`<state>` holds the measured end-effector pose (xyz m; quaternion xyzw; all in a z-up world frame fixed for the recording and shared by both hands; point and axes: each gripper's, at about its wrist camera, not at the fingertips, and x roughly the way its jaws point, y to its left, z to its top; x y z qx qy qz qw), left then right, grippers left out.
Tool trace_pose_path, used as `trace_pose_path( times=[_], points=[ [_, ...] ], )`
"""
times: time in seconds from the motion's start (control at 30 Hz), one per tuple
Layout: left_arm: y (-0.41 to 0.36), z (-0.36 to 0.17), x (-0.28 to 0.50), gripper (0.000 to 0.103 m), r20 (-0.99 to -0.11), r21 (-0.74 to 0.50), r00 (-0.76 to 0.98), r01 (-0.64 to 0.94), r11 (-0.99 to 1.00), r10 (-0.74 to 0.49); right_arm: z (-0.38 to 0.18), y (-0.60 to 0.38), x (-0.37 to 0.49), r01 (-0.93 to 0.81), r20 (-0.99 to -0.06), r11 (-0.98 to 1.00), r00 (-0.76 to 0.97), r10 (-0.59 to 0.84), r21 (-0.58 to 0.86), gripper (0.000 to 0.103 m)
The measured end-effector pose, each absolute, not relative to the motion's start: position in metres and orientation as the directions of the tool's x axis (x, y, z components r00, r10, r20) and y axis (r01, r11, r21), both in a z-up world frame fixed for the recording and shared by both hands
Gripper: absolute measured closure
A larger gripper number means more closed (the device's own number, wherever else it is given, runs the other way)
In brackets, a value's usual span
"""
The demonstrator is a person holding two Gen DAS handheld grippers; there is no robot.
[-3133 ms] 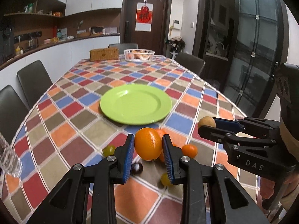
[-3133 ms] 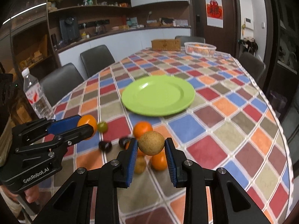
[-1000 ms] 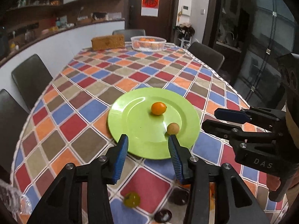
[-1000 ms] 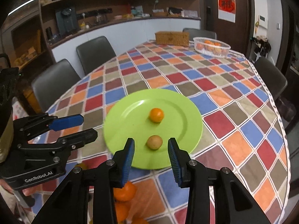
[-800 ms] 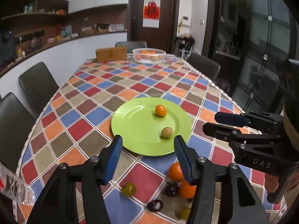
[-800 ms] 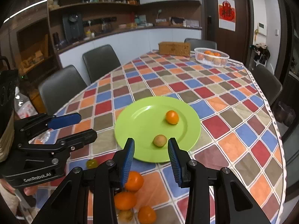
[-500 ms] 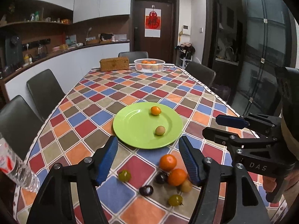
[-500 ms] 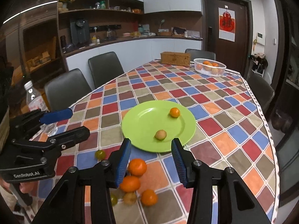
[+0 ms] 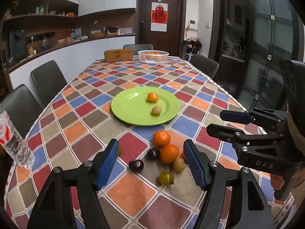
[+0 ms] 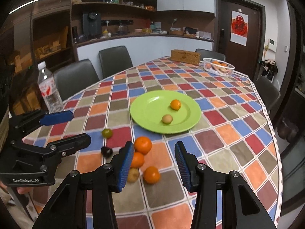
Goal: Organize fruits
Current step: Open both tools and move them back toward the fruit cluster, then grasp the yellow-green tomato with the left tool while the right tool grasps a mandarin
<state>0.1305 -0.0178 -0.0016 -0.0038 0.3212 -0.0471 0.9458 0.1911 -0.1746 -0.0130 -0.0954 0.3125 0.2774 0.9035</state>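
Note:
A green plate (image 9: 133, 112) (image 10: 150, 112) holds a small orange (image 9: 152, 97) (image 10: 175, 104) and a tan round fruit (image 9: 156, 110) (image 10: 167, 118). Nearer me lie two oranges (image 9: 161, 138) (image 9: 169, 153), two dark plums (image 9: 136, 166), a tan fruit (image 9: 179, 164) and a green-yellow tomato (image 9: 166, 178). My left gripper (image 9: 151, 164) is open and empty, held above this pile. My right gripper (image 10: 152, 162) is open and empty, also above the pile, and shows in the left wrist view (image 9: 226, 122).
A water bottle (image 10: 50, 89) (image 9: 13, 139) stands at the table's left edge. A white basket of oranges (image 9: 153, 56) and a wicker box (image 9: 118, 55) sit at the far end. Dark chairs (image 9: 47, 82) line the table.
Both grippers let go of their fruit on the plate, then drew back and up toward me. Their jaws have opened wider. The loose pile has come into view.

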Motion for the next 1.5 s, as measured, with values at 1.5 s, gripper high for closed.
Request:
trace_pose_path(
  times=[1.5],
  points=[
    [-0.044,-0.095,0.160,0.067,-0.768,-0.063,0.617,0.193,0.979,-0.171,-0.105,-0.158,0.221,-0.677,-0.793,0.735,0.464,0.394,-0.031,0.058]
  ],
)
